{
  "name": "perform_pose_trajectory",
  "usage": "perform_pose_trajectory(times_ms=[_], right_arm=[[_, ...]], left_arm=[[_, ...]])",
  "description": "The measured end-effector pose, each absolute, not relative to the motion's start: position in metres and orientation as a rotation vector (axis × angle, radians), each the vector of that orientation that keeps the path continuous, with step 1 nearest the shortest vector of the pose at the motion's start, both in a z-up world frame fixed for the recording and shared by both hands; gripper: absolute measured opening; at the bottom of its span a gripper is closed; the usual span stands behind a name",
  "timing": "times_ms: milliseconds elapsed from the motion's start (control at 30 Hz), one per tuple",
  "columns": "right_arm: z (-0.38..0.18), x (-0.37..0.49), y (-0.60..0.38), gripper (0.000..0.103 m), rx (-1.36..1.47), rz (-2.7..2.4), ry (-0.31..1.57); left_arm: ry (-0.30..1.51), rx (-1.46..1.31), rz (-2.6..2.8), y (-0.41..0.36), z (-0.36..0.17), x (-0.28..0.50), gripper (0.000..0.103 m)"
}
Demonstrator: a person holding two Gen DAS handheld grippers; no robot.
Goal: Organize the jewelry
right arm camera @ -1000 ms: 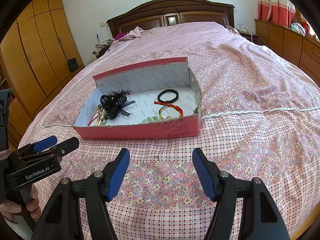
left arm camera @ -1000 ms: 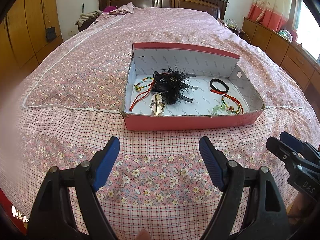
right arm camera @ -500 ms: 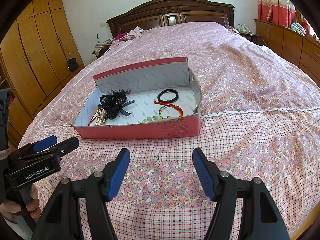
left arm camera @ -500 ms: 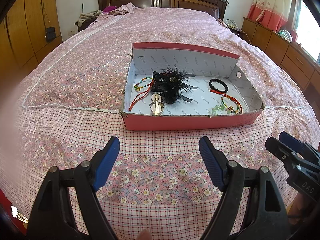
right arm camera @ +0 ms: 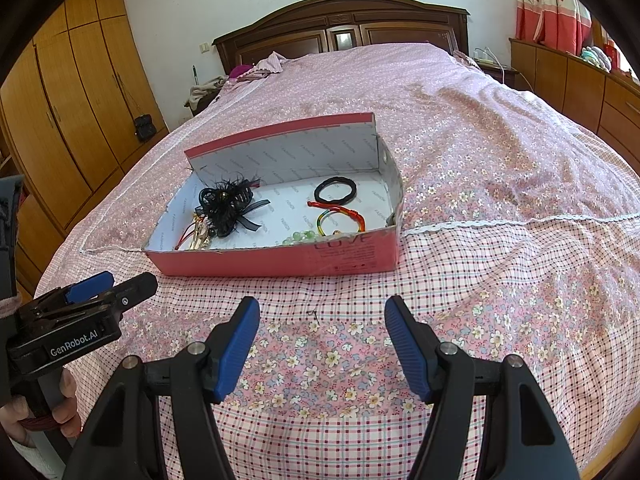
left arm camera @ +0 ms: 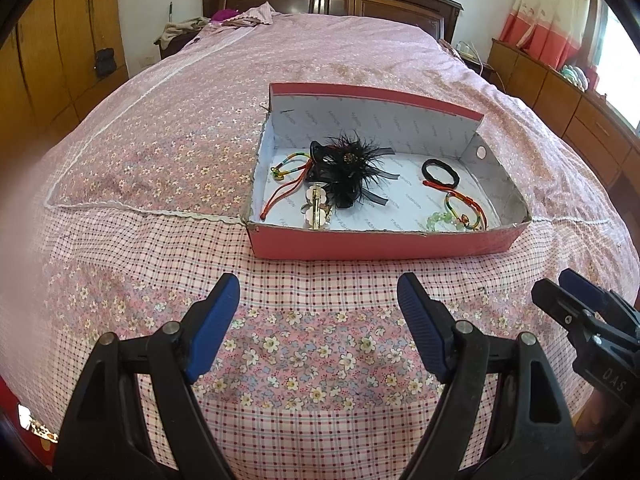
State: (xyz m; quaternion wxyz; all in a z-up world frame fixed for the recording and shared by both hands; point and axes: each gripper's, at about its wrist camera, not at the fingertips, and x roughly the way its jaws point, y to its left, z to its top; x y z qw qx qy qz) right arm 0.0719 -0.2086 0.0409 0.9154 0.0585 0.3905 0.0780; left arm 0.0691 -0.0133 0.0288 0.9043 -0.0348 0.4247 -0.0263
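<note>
A pink open box point(left arm camera: 380, 246) point(right arm camera: 280, 260) lies on the bed. Inside are a black feathered hair clip point(left arm camera: 348, 172) point(right arm camera: 226, 204), a black hair tie point(left arm camera: 440, 171) point(right arm camera: 335, 190), a red and rainbow cord bracelet point(left arm camera: 466, 204) point(right arm camera: 340, 216), green beads point(left arm camera: 438, 220) point(right arm camera: 300, 236), a gold clip point(left arm camera: 316, 206) point(right arm camera: 198, 236) and a red cord with a colourful bracelet point(left arm camera: 286, 184). My left gripper point(left arm camera: 318, 294) is open and empty, above the bedspread in front of the box. My right gripper point(right arm camera: 320, 316) is open and empty too, in front of the box's right half.
The pink floral bedspread point(left arm camera: 160, 152) covers the bed. The dark headboard point(right arm camera: 344, 28) is at the far end. Wooden wardrobes point(right arm camera: 80, 100) stand on the left and low drawers point(left arm camera: 560, 92) on the right. Each gripper shows in the other's view, the right gripper point(left arm camera: 580, 316) and the left gripper point(right arm camera: 88, 308).
</note>
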Motion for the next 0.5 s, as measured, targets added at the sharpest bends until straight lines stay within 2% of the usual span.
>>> perform_pose_trajectory(times_ms=[500], right_arm=[[0.0411, 0.0718, -0.2089, 0.068, 0.121, 0.161, 0.804]], left_arm=[[0.878, -0.051, -0.06, -0.0157, 0.0291, 0.0697, 0.073]])
